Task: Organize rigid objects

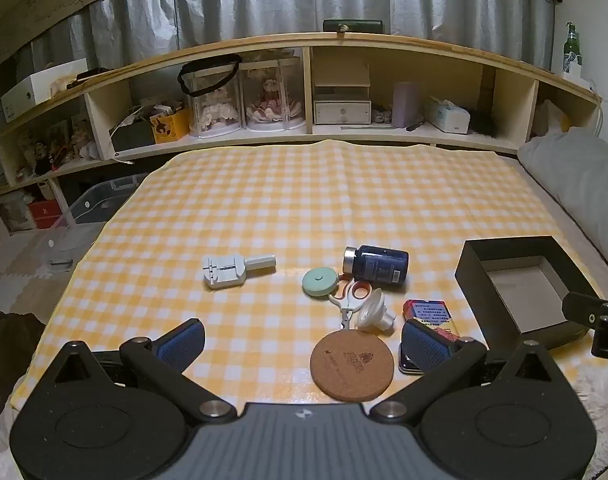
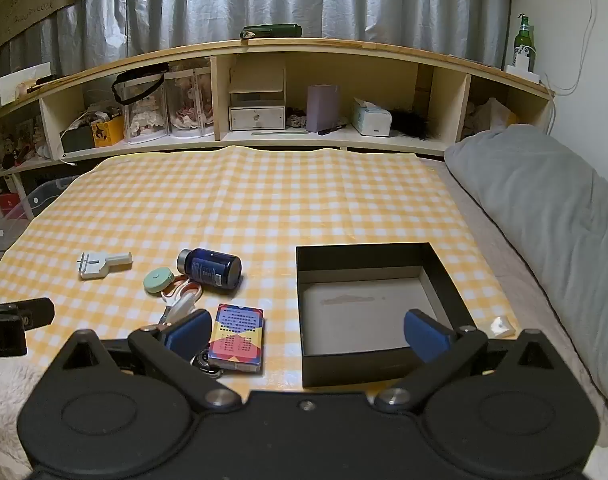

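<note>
Your left gripper (image 1: 304,340) and right gripper (image 2: 308,330) both stood wide apart, empty, above the cloth (image 1: 304,200); box (image 2: 368,312) empty.

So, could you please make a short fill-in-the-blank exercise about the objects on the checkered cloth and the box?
1. The black box has ____ inside it.
2. The dark blue bottle is not upright; it lies on its ____.
3. The scissors have handles coloured white and ____.
4. The round cork coaster lies on the ____ cloth.

Missing words: nothing; side; orange; checkered
</note>
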A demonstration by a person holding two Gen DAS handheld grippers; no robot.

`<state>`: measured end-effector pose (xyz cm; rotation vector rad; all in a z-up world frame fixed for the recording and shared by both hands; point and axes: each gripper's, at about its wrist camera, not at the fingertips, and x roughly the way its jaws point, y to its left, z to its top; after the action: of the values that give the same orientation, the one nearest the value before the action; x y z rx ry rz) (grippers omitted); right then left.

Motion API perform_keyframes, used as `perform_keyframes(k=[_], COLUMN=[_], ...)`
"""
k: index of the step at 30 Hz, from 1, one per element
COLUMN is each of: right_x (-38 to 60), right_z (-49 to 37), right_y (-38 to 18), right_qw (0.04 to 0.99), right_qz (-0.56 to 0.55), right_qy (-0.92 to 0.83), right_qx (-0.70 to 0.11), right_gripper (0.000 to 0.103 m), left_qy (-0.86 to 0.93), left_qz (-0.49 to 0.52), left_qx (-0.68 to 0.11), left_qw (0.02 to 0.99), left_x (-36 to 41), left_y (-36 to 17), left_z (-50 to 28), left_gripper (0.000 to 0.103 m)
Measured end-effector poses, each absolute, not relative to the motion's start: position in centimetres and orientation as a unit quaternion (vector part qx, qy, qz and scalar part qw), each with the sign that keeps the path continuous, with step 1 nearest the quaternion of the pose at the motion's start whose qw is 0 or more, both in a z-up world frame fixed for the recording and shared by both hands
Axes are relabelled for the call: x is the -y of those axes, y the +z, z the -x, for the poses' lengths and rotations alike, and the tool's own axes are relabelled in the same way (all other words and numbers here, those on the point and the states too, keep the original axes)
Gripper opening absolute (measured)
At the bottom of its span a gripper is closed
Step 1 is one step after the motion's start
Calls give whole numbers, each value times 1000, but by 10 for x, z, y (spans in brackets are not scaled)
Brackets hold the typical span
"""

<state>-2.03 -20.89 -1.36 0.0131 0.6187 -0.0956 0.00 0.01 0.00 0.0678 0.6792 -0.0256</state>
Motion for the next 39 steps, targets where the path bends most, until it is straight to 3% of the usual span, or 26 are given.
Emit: perform_keyframes(k=[39], right_x=[208], right_z=[20], right_y=[-14], right_qw=[951], right_qz=[-5], right_qy=[-48], right_qx=[-306], right_gripper=[103], left_qy=[-10], left_qz=[-37], left_qx=[-335], left_qw=[942], left_x=[0], left_y=[0], left_z=[0], left_gripper=[103])
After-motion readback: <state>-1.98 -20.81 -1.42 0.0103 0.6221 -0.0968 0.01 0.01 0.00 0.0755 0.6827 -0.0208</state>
